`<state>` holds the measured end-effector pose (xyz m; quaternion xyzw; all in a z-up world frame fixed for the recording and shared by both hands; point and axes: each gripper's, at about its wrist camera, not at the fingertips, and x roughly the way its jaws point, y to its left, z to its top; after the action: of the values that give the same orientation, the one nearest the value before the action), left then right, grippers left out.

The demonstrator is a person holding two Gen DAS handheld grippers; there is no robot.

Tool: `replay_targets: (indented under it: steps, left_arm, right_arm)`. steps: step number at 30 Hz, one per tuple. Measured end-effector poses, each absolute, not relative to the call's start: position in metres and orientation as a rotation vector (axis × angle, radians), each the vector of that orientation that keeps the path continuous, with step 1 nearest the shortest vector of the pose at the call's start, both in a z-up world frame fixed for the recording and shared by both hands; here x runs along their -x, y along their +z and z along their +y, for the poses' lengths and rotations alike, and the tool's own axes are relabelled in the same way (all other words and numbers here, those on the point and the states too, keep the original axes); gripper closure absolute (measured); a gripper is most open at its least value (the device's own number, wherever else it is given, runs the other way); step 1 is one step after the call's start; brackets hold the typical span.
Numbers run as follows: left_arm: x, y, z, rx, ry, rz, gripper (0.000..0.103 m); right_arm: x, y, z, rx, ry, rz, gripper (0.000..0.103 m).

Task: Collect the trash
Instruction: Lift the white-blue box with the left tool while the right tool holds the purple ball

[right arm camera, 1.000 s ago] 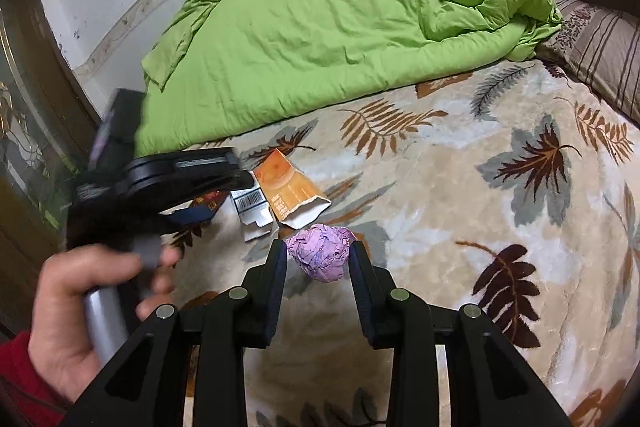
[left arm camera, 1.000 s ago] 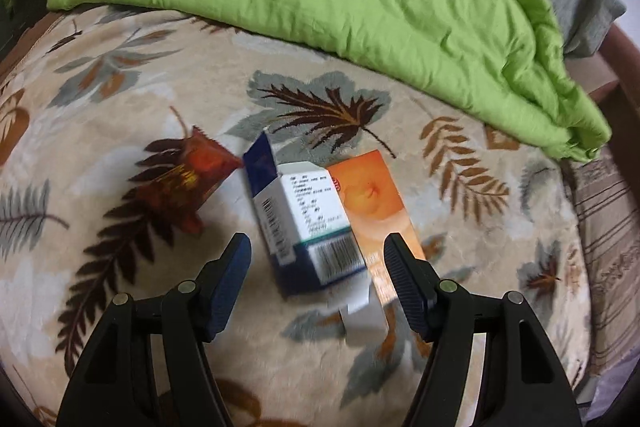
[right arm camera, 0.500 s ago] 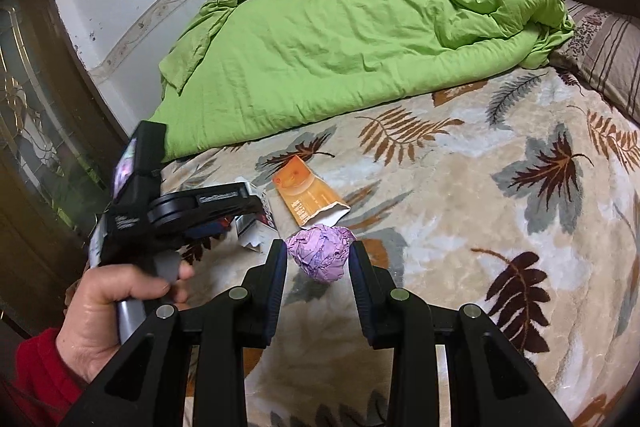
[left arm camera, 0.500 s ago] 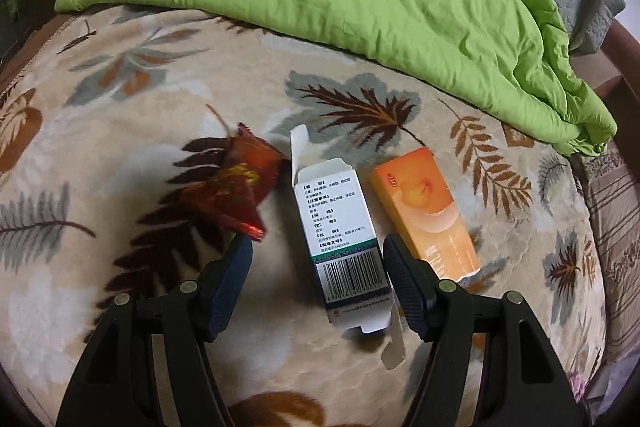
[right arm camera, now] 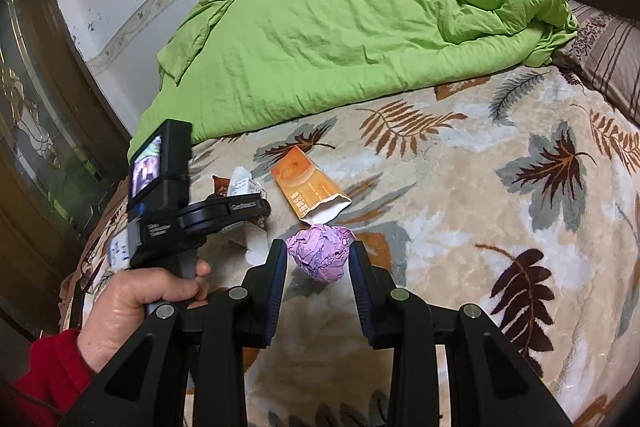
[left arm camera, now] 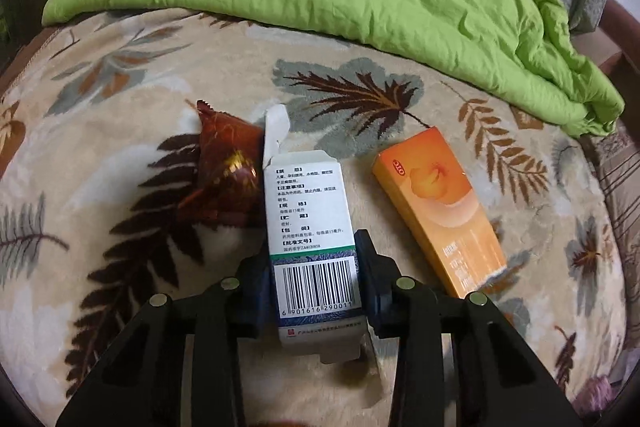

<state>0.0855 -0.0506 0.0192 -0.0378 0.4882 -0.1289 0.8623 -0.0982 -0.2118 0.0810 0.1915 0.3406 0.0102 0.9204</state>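
So the left gripper (left arm camera: 316, 283) just dropped in and its jaws have just been closing on the white medicine box (left arm camera: 310, 227), now pinched at the barcode end. That's one more piece basically secured; it only needs lifting off the leaf-print blanket (left arm camera: 120, 307). The right gripper (right arm camera: 318, 259) hasn't budged and is clamped on the crumpled purple paper ball (right arm camera: 320, 253). Left to collect: the red wrapper (left arm camera: 226, 171) at 10 o'clock from the box, the orange box (left arm camera: 438, 211) at 3 o'clock.
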Motion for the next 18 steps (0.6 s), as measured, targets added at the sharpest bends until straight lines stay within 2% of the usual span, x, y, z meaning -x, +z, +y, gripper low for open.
replay_targets:
  steps: [11,18]
  left_arm:
    - [0.019,0.075,-0.024,0.010,-0.342,0.836,0.067]
    - [0.086,0.094,0.019,-0.011,-0.285,0.743,0.067]
  right_arm:
    - [0.105,0.088,-0.198,-0.308,0.076,0.697,0.069]
    - [0.139,0.095,-0.181,-0.262,0.100,0.683,0.069]
